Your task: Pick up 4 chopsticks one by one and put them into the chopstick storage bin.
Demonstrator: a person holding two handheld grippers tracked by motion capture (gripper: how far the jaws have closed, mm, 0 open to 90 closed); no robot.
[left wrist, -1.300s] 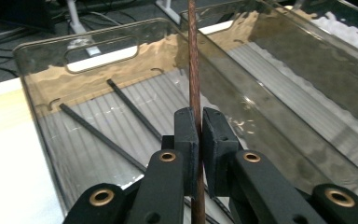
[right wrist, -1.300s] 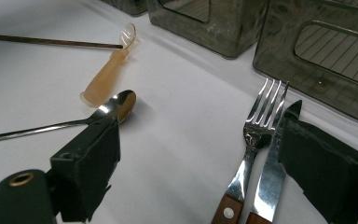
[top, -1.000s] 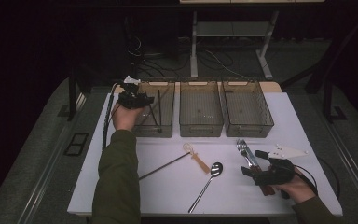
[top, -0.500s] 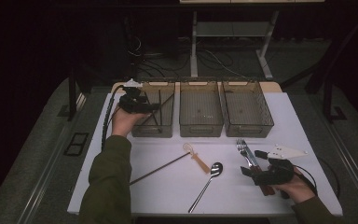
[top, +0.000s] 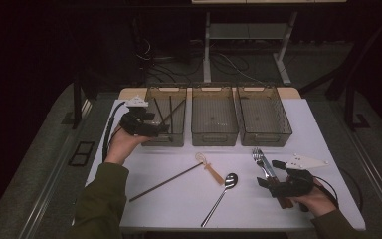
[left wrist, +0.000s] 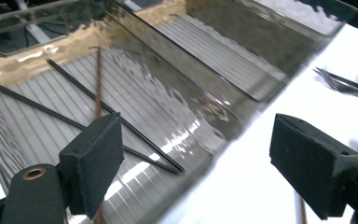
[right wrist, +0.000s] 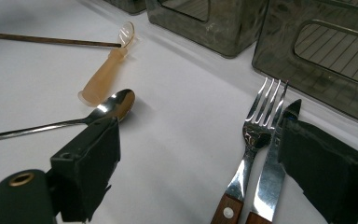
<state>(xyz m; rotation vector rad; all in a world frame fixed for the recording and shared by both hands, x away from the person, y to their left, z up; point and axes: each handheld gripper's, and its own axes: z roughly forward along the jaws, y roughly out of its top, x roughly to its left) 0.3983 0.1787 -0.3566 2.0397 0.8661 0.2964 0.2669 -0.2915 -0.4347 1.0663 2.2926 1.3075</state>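
Smoked bin (left wrist: pixel 223 119) wall blurs chopsticks (left wrist: pixel 81 123) behind.

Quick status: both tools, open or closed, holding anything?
Left tool: open, jaws have just been opening, nothing between them, at the left bin.
Right tool: open, empty, over the fork.

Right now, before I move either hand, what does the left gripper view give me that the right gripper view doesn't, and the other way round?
The left gripper view adds the inside of the left bin, with two black chopsticks and a brown one lying in it. The right gripper view adds the tan plastic spoon, the loose brown chopstick whose tip reaches its bowl, and the wooden handles of the fork and knife. Both share the fork's tines, the white table and clear bin walls.
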